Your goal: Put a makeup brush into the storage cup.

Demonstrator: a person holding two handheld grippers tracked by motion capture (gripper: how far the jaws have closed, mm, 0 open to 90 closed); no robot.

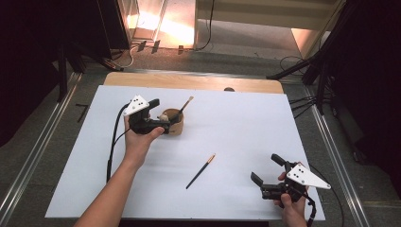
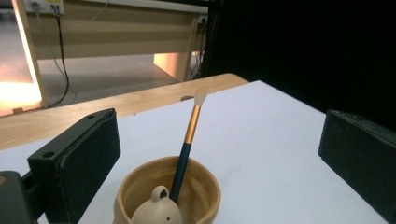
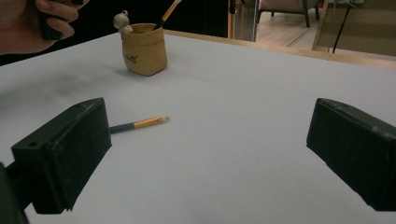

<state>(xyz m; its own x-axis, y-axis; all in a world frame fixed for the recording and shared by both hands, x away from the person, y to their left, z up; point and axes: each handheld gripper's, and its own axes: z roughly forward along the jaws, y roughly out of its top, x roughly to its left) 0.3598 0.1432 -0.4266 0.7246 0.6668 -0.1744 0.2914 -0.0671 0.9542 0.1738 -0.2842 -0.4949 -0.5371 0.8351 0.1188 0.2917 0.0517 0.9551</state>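
A tan sack-shaped cup (image 1: 176, 125) with a small figurine (image 2: 156, 211) on its rim stands left of centre on the white sheet. A dark-handled brush (image 1: 182, 109) with a gold band leans inside it, tip up. My left gripper (image 1: 160, 117) is right beside the cup on its left. In the left gripper view its jaws stand wide open above the cup (image 2: 168, 186) and the brush (image 2: 187, 144), touching neither. A second brush (image 1: 200, 171) lies flat near the middle of the sheet. My right gripper (image 1: 267, 169) rests open at the front right, with that brush (image 3: 140, 124) ahead of its left jaw.
The white sheet (image 1: 246, 118) covers a wooden table whose bare back edge (image 1: 189, 81) shows behind it. Metal rails run along both sides of the table. Cables trail from each gripper. The right half of the sheet is bare.
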